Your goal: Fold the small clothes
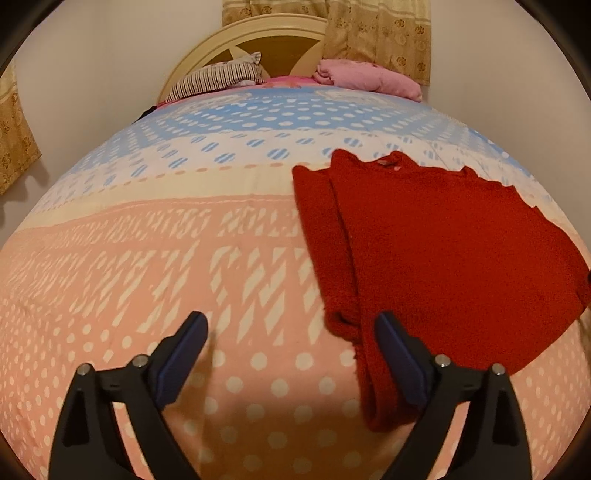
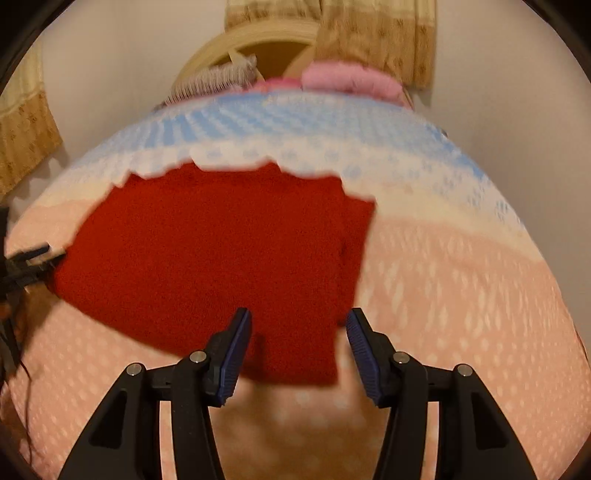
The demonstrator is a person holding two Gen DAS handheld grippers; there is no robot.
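A small red knitted sweater (image 1: 436,251) lies flat on the bed, with its sleeves folded in along the sides. In the left wrist view it fills the right half, and its left folded edge runs down beside my right finger. My left gripper (image 1: 291,325) is open and empty, just above the bedspread at the sweater's near left corner. In the right wrist view the sweater (image 2: 221,254) lies straight ahead. My right gripper (image 2: 299,325) is open and empty, its jaws on either side of the sweater's near right corner. The left gripper (image 2: 33,258) shows at the far left edge.
The bed is covered with a pink, cream and blue patterned bedspread (image 1: 147,258). A striped pillow (image 1: 218,77) and a pink folded blanket (image 1: 369,75) lie at the cream headboard (image 1: 258,37). Tan curtains (image 1: 376,33) hang behind; walls flank the bed.
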